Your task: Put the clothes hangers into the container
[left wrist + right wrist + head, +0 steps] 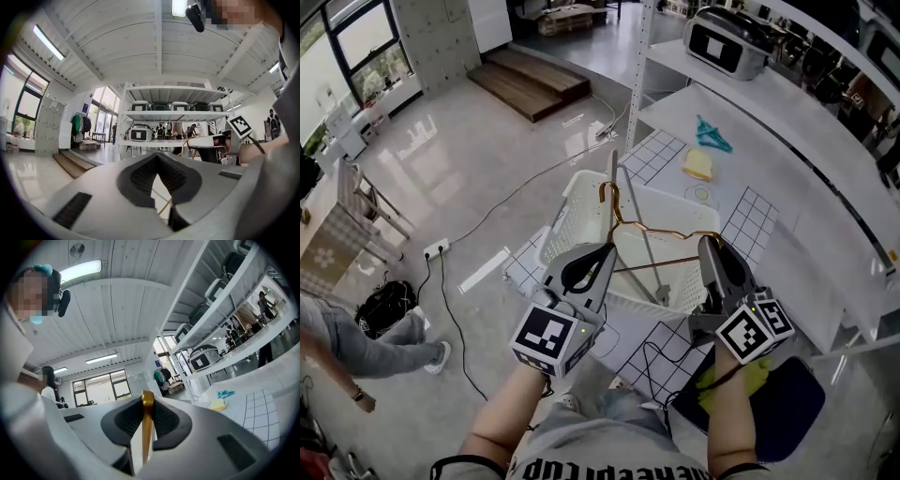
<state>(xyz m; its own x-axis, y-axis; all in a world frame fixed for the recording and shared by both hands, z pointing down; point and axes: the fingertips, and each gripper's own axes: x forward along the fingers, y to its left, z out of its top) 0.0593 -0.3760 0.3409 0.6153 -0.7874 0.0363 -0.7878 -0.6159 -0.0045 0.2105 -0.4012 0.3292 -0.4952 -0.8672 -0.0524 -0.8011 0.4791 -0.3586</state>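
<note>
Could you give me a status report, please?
Right hand-held gripper clamped on gold clothes hanger; left hand-held gripper shut on its other end. Hanger over white container. Grey rod sticks up inside.

Glossy pale floor (506, 141) stretching back to low wooden steps (530, 80) and tall black-framed windows (356, 42), a few chairs (366, 202) near the glass, a white power strip (436, 249) trailing black cables (455, 319) (daylight mirrored in the floor's sheen). White metal shelving (787, 112) along the right side, grey boxy appliances (727, 42) on its boards. Overhead, a white beamed ceiling (154, 47) with long strip lights (49, 42), and far off by the entrance a rack of hanging garments (80, 124)
</note>
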